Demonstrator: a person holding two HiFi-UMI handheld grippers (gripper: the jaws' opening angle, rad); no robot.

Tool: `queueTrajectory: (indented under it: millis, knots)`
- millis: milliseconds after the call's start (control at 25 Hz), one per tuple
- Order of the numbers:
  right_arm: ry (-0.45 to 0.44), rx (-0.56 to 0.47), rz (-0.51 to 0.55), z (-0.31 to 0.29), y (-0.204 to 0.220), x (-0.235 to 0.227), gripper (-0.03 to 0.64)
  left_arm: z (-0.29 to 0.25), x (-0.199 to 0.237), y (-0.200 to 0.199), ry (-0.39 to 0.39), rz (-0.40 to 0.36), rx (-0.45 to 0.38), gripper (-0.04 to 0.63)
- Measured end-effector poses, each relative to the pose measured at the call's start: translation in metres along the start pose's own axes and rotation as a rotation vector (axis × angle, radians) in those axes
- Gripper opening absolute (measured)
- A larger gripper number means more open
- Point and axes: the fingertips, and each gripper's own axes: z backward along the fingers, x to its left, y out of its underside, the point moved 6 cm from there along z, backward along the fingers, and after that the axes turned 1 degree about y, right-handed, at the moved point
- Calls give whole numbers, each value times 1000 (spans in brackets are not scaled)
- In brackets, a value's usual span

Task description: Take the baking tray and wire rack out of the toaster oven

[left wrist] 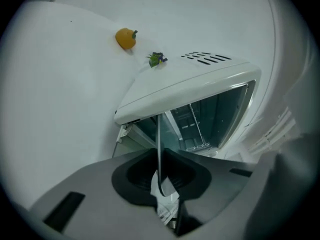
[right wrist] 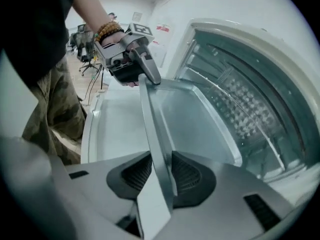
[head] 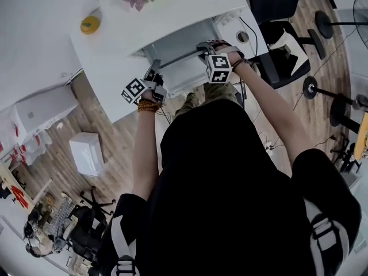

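Right gripper [right wrist: 160,171] and left gripper [left wrist: 161,176] each clamp the rim of the shallow silver metal baking tray [right wrist: 190,119] at opposite ends, holding it before the open white toaster oven [left wrist: 190,81] at the front edge of the white bench [head: 115,50].

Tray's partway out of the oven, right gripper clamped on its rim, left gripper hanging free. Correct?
Not quite. The left gripper isn't free: it too is clamped on the tray rim, as the right gripper view shows. The rest holds: right gripper on the rim, tray partway out of the oven.
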Motion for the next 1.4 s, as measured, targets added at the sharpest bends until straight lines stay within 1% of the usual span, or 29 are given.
queueTrajectory:
  millis: [40,120,200,280,320,360,400,480,520,560,640,720,840,880,920,960,1040,1080,1240,1400]
  knots:
    - [-2,-35,-84,2,1,-1,143,1,0,-2,-13,-16,13,61]
    - [19,-131,-309,14,9,-8,215,1,-2,-5,-25,-18,30,58]
    - [73,-219,-545,33,31,-16,227,-1,-4,-5,-20,6,33,59]
    - [139,-290,-792,49,64,-28,227,-1,-3,-5,-15,20,37,59]
    - [158,-325,-919,55,80,-35,227,-1,-2,-6,-12,25,40,60]
    - [158,-361,-1044,58,95,-43,227,-1,-1,-7,-8,29,43,59]
    - [136,-398,-1164,58,109,-50,227,-2,-1,-7,-4,31,45,60]
    - [53,-479,-1370,52,127,-59,227,1,-1,-6,1,36,50,60]
    - [11,-512,-1447,46,131,-62,230,3,-1,-4,1,39,51,60]
    - [-24,-534,-1501,40,133,-66,232,4,0,-3,0,41,51,60]
    - [-68,-539,-1555,26,133,-71,232,5,-1,-2,0,44,53,60]
    - [-111,-523,-1573,14,129,-74,232,4,-2,-2,1,41,57,60]
    - [-204,-514,-1581,2,117,-72,228,4,-3,0,-1,34,64,59]
    - [-214,-505,-1582,0,114,-70,181,4,-3,1,-2,34,66,58]
    - [-212,-495,-1592,-2,112,-67,79,5,-3,2,-2,35,69,58]
    - [-207,-490,-1611,-3,111,-65,63,6,-3,3,-1,36,70,58]
    - [-221,-505,-1653,-3,113,-62,49,7,-4,3,-12,29,70,58]
    - [-230,-511,-1653,-2,113,-61,49,8,-4,3,-23,22,71,58]
    - [-247,-503,-1586,7,113,-53,48,14,-7,8,-23,10,87,58]
    - [-263,-484,-1569,16,115,-39,48,22,-11,20,-36,-16,119,58]
